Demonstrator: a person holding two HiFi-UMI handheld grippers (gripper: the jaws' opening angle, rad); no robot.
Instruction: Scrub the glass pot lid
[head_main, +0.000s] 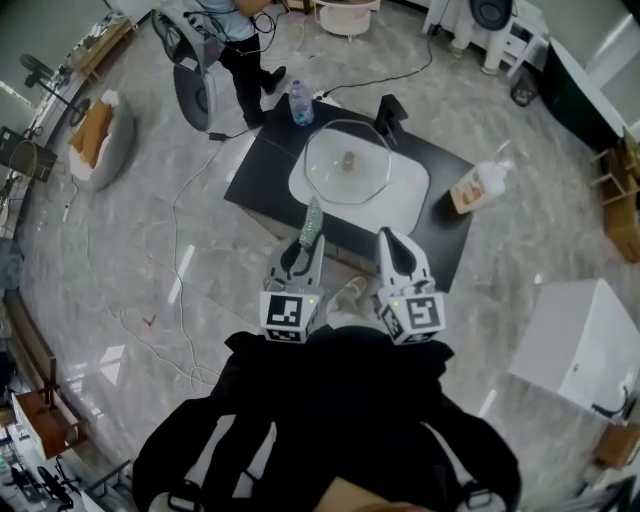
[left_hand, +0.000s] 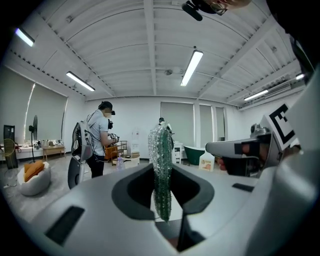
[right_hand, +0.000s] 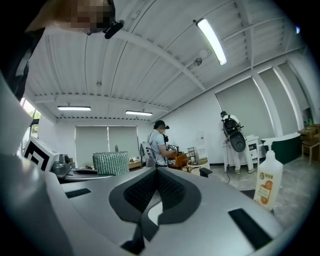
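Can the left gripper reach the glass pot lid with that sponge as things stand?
Probably yes. The left gripper, shut on the green-and-silver scrub sponge, hangs near the dark table's front edge. The round glass pot lid lies just ahead on the white board, with nothing between them.

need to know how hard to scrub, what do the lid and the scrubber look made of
Lid: clear, glossy glass by the look; the white tray under it shows through. Its knob is tan, perhaps wood.
Scrubber: green core under a glittery silver mesh, probably a sponge in metallic thread; rough finish.
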